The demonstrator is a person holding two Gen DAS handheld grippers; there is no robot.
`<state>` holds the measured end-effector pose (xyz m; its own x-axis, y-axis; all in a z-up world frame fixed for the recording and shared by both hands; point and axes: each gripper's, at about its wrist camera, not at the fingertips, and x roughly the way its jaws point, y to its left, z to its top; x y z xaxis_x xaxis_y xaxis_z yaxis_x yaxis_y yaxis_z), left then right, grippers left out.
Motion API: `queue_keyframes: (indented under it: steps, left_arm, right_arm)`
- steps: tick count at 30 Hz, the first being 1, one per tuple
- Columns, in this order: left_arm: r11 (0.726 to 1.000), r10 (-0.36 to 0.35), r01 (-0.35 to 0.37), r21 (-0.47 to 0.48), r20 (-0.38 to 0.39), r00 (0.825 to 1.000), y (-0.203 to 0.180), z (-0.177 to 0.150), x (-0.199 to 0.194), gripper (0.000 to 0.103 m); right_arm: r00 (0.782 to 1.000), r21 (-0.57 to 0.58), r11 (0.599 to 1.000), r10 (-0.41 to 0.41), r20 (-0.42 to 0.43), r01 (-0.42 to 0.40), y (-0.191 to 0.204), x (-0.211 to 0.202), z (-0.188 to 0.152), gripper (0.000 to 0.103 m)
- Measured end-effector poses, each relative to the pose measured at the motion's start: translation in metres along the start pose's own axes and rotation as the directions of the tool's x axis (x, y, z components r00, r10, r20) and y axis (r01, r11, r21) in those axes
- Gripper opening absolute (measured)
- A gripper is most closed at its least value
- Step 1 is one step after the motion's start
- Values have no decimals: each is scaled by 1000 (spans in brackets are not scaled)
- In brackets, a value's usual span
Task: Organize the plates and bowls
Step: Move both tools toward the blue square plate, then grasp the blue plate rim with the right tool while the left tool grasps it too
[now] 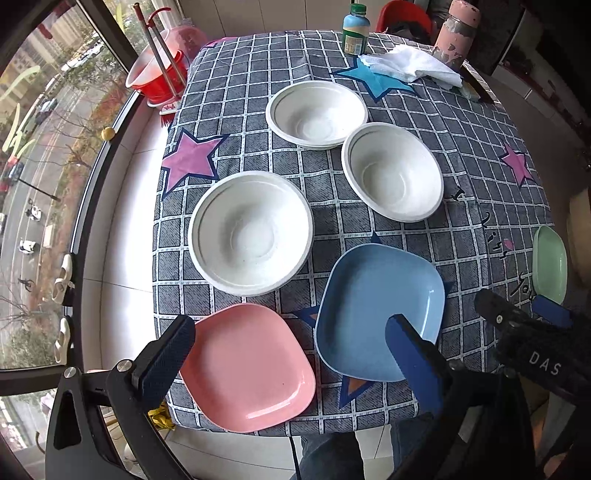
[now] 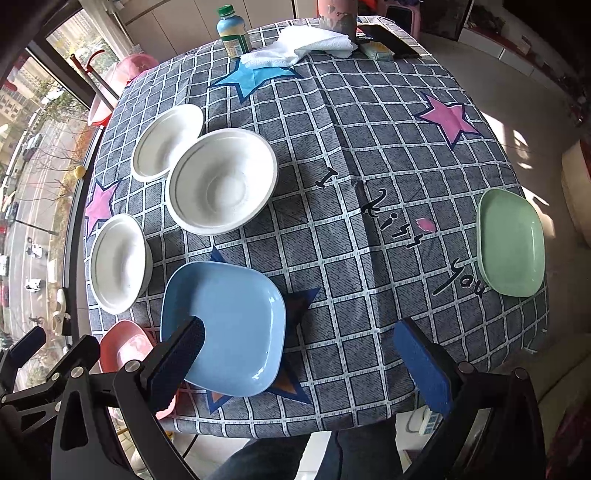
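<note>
Both grippers are held above the near edge of the table (image 2: 369, 155), nothing gripped. The left gripper (image 1: 291, 354) is seen with jaws spread wide, over the pink plate (image 1: 247, 369) and the blue plate (image 1: 376, 310). The right gripper (image 2: 299, 358) is also spread wide, empty, over the near side of the blue plate (image 2: 229, 325) and bare cloth.

Three white bowls are set on the checked star-print tablecloth (image 1: 258, 74): the near bowl (image 1: 251, 232) just behind the pink plate, the far bowl (image 1: 316, 114) toward the back, and the right bowl (image 1: 391, 171) beside it; in the right wrist view their rims appear to overlap, contact cannot be told. All bowls are upright and empty. Pink and blue plates are placed side by side at the near edge, apart. A green plate (image 2: 511, 243) is placed well apart at the table's right edge.

At the far end a green-capped bottle (image 1: 355, 29), a white cloth (image 1: 413, 64) and a worn pink cylinder (image 1: 456, 33) are seen. A red bucket (image 1: 159, 74) is seen by the window, off the table's left.
</note>
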<state>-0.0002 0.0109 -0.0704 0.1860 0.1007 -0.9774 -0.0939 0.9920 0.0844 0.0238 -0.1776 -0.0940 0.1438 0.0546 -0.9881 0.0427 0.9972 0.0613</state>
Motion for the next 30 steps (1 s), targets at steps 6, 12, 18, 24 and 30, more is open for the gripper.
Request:
queue_keyframes:
  steps: [6,12,18,24,30]
  left_arm:
    - [999,32,-33,-12,-89,996,-9,-4,36,103]
    - [998,62,-59,34,-128,990,-25,-8,66,103]
    - [998,37,-29,49,-179,983,-52,-14,81,103]
    - [997,16,0,82,-193,981,-82,-19,90,103]
    - [992,10,12,127,-170,985,-105,-16,99,103]
  right_arm:
    - [992,-53,998,-37,-125,31,0,57,-8,103]
    - [979,-121,991,-76,-189,54,4,94,-11,103]
    - [968,-130,986,-132,-214,106,-26,105,-14,103]
    - [956,-128,977,-195,-220,170,-82,93,-19,103]
    - [957,3,999,-35,-287,38,-120,85,-25,103]
